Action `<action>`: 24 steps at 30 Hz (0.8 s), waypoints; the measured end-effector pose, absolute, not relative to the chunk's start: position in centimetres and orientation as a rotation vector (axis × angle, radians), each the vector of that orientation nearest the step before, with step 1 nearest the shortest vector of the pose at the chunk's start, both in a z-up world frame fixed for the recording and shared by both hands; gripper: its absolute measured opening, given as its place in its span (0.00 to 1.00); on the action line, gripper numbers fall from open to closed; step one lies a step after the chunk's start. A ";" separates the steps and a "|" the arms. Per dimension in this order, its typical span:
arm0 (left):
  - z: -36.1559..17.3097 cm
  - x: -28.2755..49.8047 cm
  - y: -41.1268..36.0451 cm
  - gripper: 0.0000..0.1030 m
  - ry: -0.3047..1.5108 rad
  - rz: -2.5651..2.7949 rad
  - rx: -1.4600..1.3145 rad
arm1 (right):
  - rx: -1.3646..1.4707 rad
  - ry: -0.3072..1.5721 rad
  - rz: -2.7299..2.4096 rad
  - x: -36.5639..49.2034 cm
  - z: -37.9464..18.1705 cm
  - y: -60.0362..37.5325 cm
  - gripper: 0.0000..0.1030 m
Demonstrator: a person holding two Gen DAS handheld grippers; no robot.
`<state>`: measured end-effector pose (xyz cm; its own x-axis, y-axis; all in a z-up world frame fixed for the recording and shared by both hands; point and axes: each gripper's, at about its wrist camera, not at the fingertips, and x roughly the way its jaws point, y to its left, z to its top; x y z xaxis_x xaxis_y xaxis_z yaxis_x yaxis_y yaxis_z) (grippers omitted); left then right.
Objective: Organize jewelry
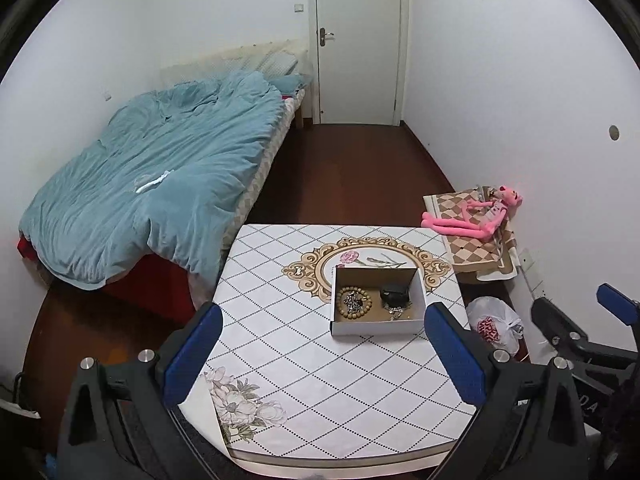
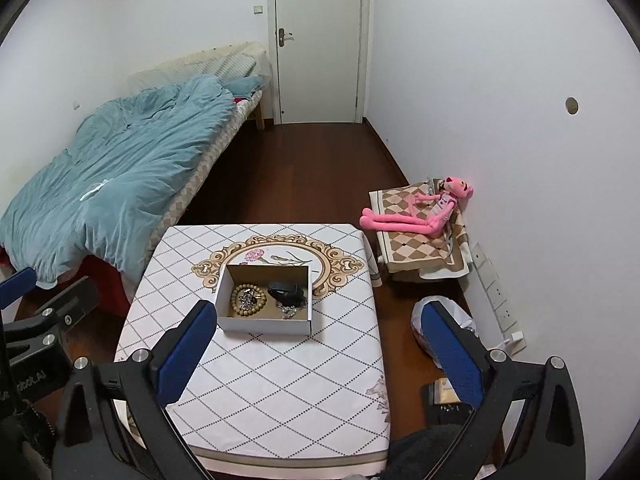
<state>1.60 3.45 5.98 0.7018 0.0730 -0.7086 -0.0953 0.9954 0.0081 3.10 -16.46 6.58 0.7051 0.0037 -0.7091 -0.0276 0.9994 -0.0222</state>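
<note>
A small open cardboard box [image 1: 376, 326] [image 2: 264, 324] sits on the white patterned table [image 1: 304, 360] [image 2: 260, 380]. Inside lie a wooden bead bracelet [image 1: 342, 304] [image 2: 236, 300] around a silver chain [image 1: 353, 300] [image 2: 248, 300], and a black object [image 1: 394, 294] [image 2: 286, 291] with another chain beside it. My left gripper [image 1: 320, 356] is open and empty, held above the table's near side, short of the box. My right gripper [image 2: 320, 354] is open and empty, above the table's right half, the box just beyond its left finger.
A bed with a blue quilt [image 1: 152, 184] stands left of the table. A low stand with a pink plush toy [image 1: 476, 216] [image 2: 420, 210] is at the right wall. A white plastic bag [image 1: 494, 326] lies on the dark wood floor. A closed door [image 1: 358, 40] is at the far end.
</note>
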 end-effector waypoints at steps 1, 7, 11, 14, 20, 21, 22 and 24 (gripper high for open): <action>5.8 1.8 3.4 1.00 0.793 0.098 -0.028 | -0.031 0.790 0.014 3.2 6.5 -16.5 1.00; 4.3 4.1 3.6 1.00 0.851 0.111 -0.031 | -0.027 0.806 -0.006 5.1 5.8 -16.9 1.00; 3.3 6.0 3.8 1.00 0.885 0.118 -0.031 | -0.032 0.826 -0.004 7.2 5.0 -16.7 1.00; 2.8 7.5 3.7 1.00 0.911 0.122 -0.018 | -0.037 0.855 0.000 9.1 4.1 -16.6 1.00; 1.6 10.4 3.6 1.00 0.967 0.116 -0.003 | -0.029 0.926 0.015 12.7 2.3 -16.4 1.00; 1.4 10.9 3.6 1.00 0.976 0.116 -0.001 | -0.028 0.936 0.018 13.2 2.1 -16.4 1.00; 1.2 11.3 3.5 1.00 0.983 0.115 0.000 | -0.029 0.941 0.018 13.6 1.9 -16.4 1.00; 0.7 12.0 3.5 1.00 1.000 0.114 0.000 | -0.034 0.957 0.021 14.4 1.4 -16.2 1.00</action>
<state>12.04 3.50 0.75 0.5351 0.0960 -0.8393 -0.0960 0.9940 0.0525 14.38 -16.17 1.44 0.5755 0.0028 -0.8178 -0.0328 0.9993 -0.0197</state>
